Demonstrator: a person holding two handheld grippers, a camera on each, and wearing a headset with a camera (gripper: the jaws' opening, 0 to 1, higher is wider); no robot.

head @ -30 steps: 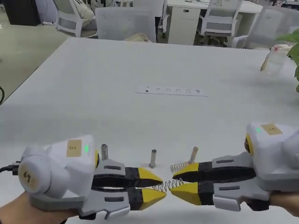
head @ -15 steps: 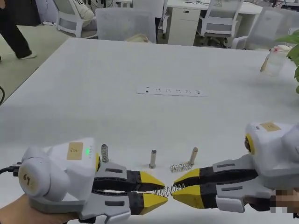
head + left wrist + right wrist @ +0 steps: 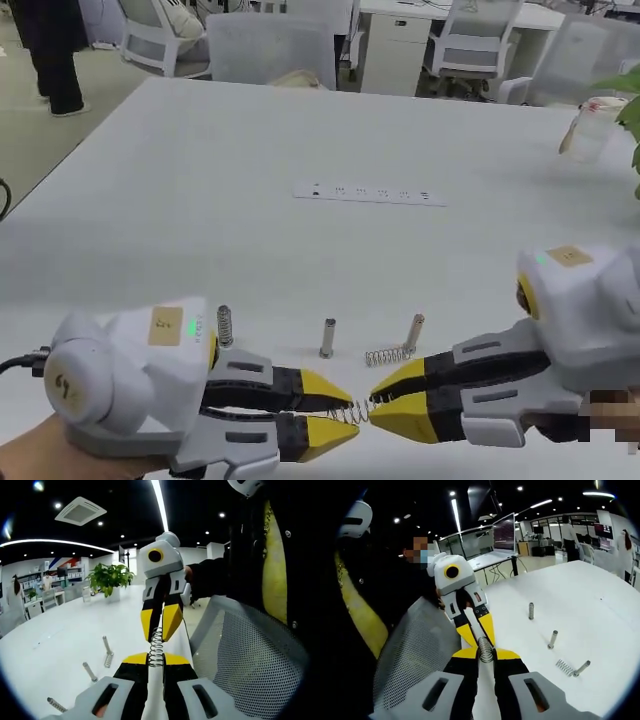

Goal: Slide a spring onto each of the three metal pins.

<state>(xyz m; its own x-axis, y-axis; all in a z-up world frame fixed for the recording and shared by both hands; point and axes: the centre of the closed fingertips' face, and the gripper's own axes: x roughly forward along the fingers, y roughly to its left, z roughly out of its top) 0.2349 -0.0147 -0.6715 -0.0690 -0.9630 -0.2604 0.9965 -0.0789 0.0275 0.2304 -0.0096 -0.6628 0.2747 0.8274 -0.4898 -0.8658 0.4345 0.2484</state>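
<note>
Stretching level between the tips, the spring (image 3: 353, 409) is clamped at one end by the left gripper (image 3: 345, 406), at the other by the right gripper (image 3: 375, 402) — crosswise to the upright bare pin (image 3: 328, 338) just beyond.

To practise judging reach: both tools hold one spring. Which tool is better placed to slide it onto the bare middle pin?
Probably left. The left tool grips the spring with its tips nearest the upright middle pin; the right tool sits further off.
</note>
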